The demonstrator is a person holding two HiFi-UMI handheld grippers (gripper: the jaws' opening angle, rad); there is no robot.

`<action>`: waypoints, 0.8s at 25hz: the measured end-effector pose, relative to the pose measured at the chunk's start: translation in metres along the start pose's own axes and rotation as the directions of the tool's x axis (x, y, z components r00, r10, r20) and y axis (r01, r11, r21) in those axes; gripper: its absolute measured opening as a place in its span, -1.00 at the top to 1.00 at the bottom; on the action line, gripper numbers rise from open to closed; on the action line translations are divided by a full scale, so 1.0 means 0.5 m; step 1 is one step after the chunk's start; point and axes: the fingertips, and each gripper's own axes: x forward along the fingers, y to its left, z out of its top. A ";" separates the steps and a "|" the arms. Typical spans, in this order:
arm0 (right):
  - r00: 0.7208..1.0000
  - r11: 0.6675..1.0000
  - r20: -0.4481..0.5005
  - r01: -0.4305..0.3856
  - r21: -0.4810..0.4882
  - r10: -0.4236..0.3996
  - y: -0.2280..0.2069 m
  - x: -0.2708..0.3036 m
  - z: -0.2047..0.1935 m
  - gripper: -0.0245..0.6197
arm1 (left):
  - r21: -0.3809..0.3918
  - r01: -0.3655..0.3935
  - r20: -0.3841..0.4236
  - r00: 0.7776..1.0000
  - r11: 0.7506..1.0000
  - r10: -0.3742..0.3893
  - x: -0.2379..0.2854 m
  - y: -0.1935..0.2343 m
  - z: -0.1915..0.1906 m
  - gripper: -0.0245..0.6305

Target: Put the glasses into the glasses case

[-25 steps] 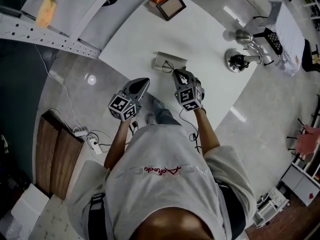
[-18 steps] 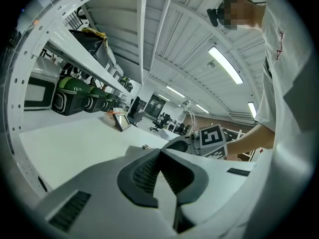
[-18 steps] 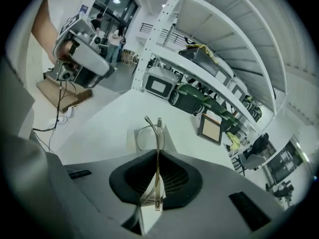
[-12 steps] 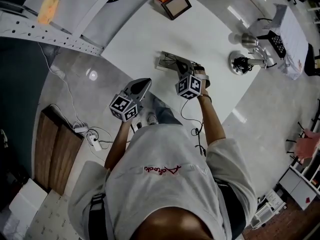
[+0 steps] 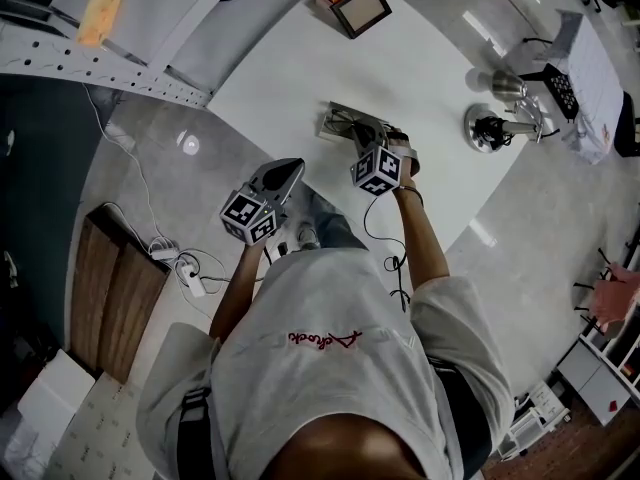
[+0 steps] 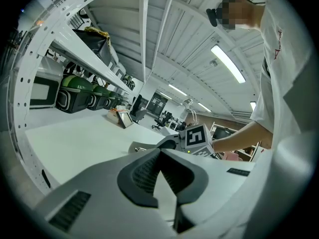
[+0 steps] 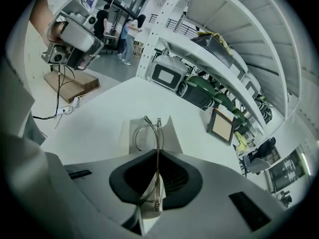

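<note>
now right claw (image 7: 158, 156) grips glasses (image 7: 158, 133) over case (image 7: 172, 138)

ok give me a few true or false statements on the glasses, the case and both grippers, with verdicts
1. The right gripper is shut on the glasses. True.
2. The glasses already lie loose inside the case. False: they are clamped in the right gripper, sticking out over the case.
3. The left gripper holds the case. False: its jaws are together with nothing between them, and it is well apart from the case.
4. The case lies on the white table. True.
</note>
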 end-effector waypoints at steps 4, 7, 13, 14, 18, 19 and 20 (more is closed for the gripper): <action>0.999 0.999 -0.021 -0.031 0.007 0.032 0.014 0.012 -0.007 0.86 | -0.003 -0.004 -0.004 1.000 1.000 0.004 -0.002 0.005 -0.002 0.85; 0.998 0.999 -0.034 -0.046 0.011 0.047 0.020 0.019 -0.014 0.86 | -0.007 -0.006 -0.004 1.000 1.000 0.006 -0.001 0.007 -0.003 0.85; 0.998 0.998 -0.007 -0.062 0.025 0.062 0.022 0.021 -0.011 0.61 | -0.006 -0.005 -0.001 1.000 1.000 0.005 -0.002 0.012 0.000 0.85; 0.998 0.998 -0.004 -0.059 0.026 0.059 0.020 0.020 -0.009 0.59 | -0.006 -0.003 0.000 1.000 1.000 0.003 -0.002 0.012 0.001 0.85; 0.999 0.999 0.017 -0.031 0.021 0.030 0.010 0.007 0.007 0.59 | -0.001 0.005 0.005 1.000 1.000 -0.005 0.001 0.007 0.006 0.85; 1.000 1.000 0.024 -0.020 0.018 0.020 0.007 0.002 0.012 0.59 | 0.003 0.009 0.007 1.000 1.000 -0.009 0.003 0.005 0.008 0.85; 0.999 1.000 0.032 -0.008 0.015 0.007 0.003 -0.004 0.018 0.59 | 0.006 0.012 0.010 1.000 1.000 -0.012 0.004 0.003 0.011 0.85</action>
